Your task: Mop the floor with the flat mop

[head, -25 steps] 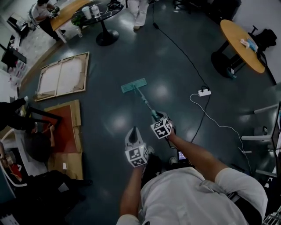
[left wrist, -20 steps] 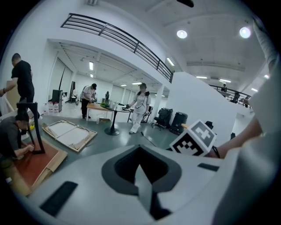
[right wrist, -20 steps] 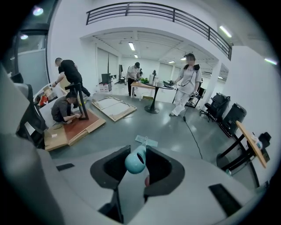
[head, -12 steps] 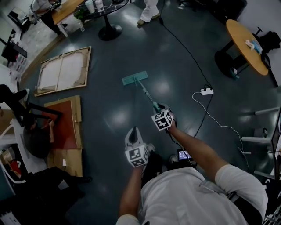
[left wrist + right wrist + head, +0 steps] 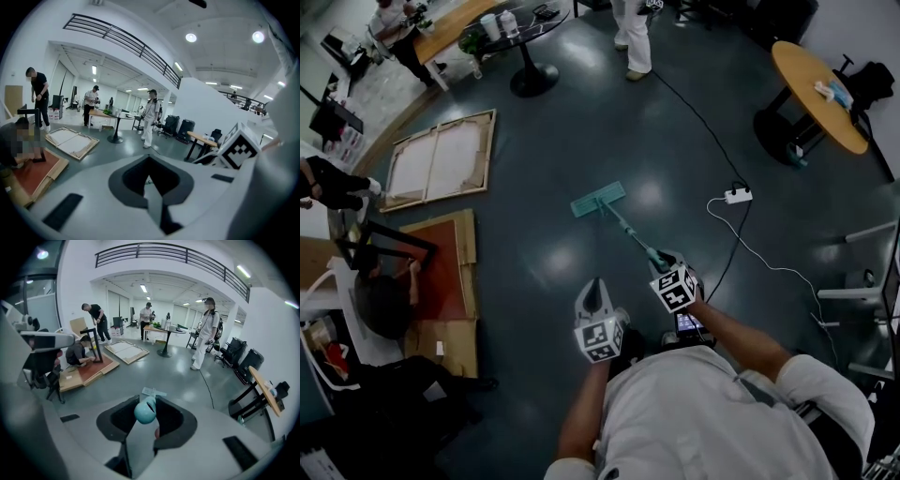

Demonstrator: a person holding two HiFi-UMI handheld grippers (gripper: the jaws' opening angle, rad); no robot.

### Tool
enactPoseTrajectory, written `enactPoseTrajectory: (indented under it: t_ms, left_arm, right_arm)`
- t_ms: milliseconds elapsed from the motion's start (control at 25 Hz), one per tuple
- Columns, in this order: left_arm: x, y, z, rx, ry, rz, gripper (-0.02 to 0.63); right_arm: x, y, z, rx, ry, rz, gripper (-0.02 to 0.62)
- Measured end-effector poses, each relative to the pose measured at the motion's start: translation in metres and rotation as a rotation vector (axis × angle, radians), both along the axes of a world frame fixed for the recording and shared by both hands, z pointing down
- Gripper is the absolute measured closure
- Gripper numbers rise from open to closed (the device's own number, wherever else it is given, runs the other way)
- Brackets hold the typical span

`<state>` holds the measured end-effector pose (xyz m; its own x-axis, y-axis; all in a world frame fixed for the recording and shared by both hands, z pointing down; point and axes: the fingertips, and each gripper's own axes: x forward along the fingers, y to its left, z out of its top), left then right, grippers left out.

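Clamping the teal knob (image 5: pixel 146 411) at the top of the flat mop (image 5: pixel 625 226), the right gripper (image 5: pixel 662 265) has its jaws pressed on either side of the handle's end. Just beside it, on its left, the left gripper (image 5: pixel 593 291) hangs clear of the handle, its jaws together with nothing between them. From the right gripper the thin handle slopes forward and to the left, down to the teal mop head (image 5: pixel 598 200), which lies flat on the dark, glossy floor (image 5: pixel 553 131) ahead of both grippers. Off to the right of the right gripper, a white power strip (image 5: pixel 737 196) and its cable lie on the floor. Well to the left of the left gripper sit a red board on cardboard (image 5: pixel 441 272) and, farther ahead, a stretched canvas frame (image 5: pixel 439 159). Far beyond the mop head stands a person in white trousers (image 5: pixel 630 37), near a round black surface (image 5: pixel 520 28).
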<state>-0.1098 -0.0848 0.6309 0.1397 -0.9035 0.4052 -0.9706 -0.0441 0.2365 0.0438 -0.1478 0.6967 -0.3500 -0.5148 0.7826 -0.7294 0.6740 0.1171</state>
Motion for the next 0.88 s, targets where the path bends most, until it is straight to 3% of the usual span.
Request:
enactPoseTrajectory:
  t_ms: [400,680,880]
  left_arm:
    - [0.051,0.059,-0.009,-0.015,0.017,0.032,0.601]
    - [0.065,0.078,-0.013,-0.01,0.023,0.017,0.601]
    - [0.067,0.083,-0.012,-0.012,0.024,0.02,0.601]
  right_arm:
    - [0.073,0.113,-0.037,-0.073,-0.008,-0.025,0.483]
    - [0.1,0.144,-0.065,-0.071,-0.037,-0.029,0.483]
    - [0.097,0.157,-0.062,-0.05,-0.039,-0.055,0.483]
